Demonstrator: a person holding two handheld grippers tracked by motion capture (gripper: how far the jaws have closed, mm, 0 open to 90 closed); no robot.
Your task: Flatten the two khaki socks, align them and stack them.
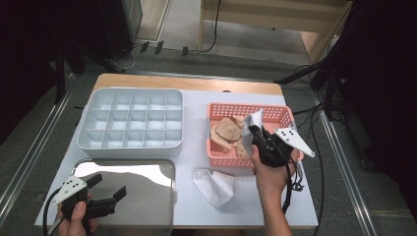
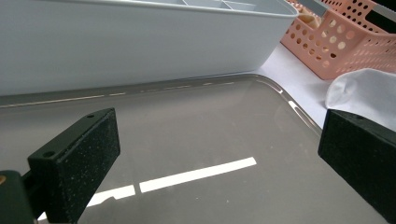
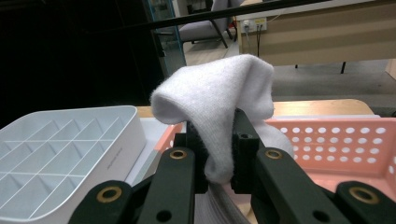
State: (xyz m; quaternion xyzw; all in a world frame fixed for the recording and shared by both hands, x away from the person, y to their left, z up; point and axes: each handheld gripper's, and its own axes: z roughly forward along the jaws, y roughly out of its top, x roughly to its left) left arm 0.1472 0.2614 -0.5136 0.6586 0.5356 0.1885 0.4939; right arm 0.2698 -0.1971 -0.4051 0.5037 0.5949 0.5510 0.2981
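Note:
My right gripper (image 1: 254, 132) is shut on a white sock (image 3: 219, 100), held above the front of the pink basket (image 1: 283, 114); the sock (image 1: 253, 125) drapes over the jaws. Several tan socks (image 1: 227, 130) lie in the basket. A second white sock (image 1: 215, 184) lies on the table in front of the basket. My left gripper (image 1: 107, 186) stands open over the metal tray (image 1: 157, 169) at the front left, with nothing between its fingers (image 2: 79, 158).
A white divided organizer (image 1: 130, 120) with several empty compartments sits behind the tray, its wall (image 2: 140, 42) close ahead in the left gripper view. The pink basket (image 2: 341, 44) and the lying white sock (image 2: 364, 91) show at the right there.

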